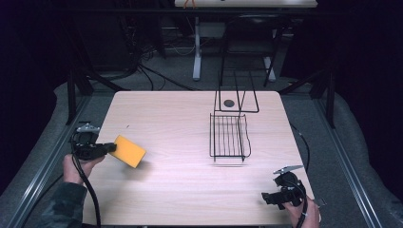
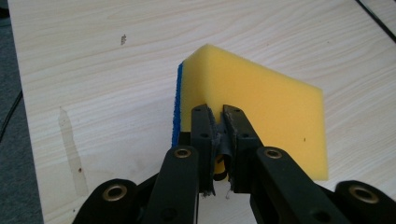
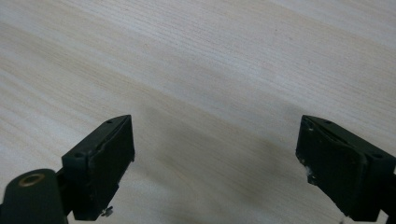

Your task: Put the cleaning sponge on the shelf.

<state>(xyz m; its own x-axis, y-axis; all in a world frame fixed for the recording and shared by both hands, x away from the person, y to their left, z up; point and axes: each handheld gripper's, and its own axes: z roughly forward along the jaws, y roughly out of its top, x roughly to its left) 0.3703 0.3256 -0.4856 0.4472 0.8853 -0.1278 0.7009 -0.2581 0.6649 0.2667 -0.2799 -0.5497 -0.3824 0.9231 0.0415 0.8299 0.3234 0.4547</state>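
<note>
Jaws pinched tight on the yellow sponge (image 2: 261, 112), and the left gripper (image 1: 110, 147) has it tilted just above the table (image 1: 180, 190), near the left edge! There's a blue scrub layer (image 2: 177, 107) along one side. Over at the near right corner, the right gripper (image 1: 264, 198) sits low over bare wood, jaws spread wide, nothing between them. The black wire rack (image 1: 229, 135) stands right of centre, well apart from both.

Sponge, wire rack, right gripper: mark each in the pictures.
sponge (image 2: 261, 98): left gripper view, on its yellow top face.
wire rack (image 1: 229, 135): high view, on the wire grid of its flat basket.
right gripper (image 1: 266, 198): high view, midway between its open jaws' tips.
</note>
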